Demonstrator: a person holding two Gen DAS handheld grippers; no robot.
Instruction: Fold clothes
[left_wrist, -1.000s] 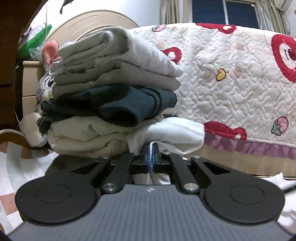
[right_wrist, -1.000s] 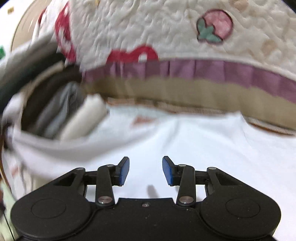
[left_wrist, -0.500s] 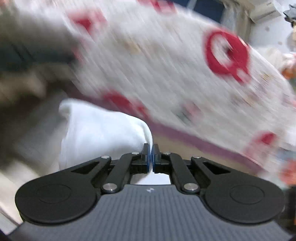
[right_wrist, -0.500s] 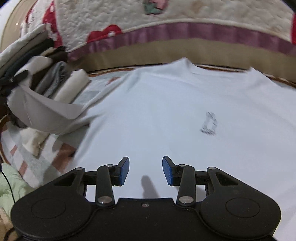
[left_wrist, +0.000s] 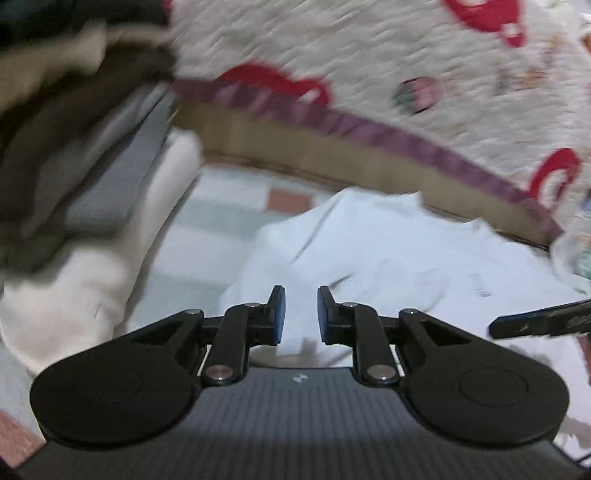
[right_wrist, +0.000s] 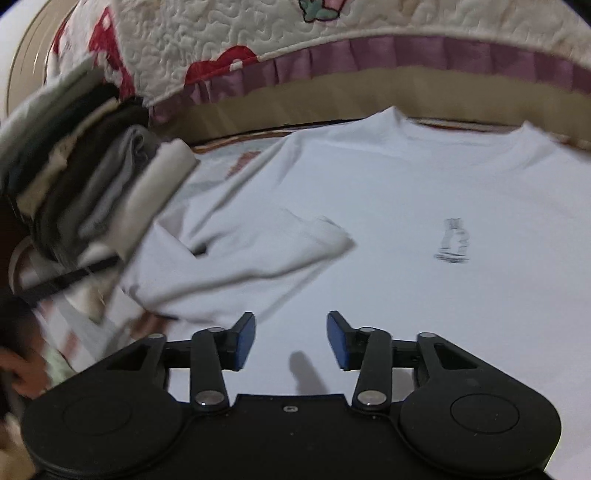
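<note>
The left tool (left_wrist: 300, 310) and right tool (right_wrist: 291, 340) both hover with jaws opening and nothing between them over the white T-shirt (right_wrist: 406, 206), spread flat beside the stack of folded clothes (right_wrist: 92, 192) below the quilted bedspread (right_wrist: 258, 37).

The T-shirt (right_wrist: 424, 206) lies spread flat on the floor mat (left_wrist: 221, 229), its collar toward the bed (right_wrist: 369, 88) that runs along the mat's far edge. A quilt (right_wrist: 221, 33) hangs over the bed's side. At the mat's left edge, just beside the shirt's folded-in sleeve (right_wrist: 258, 254), stands a stack of folded clothes (right_wrist: 92, 184).
</note>
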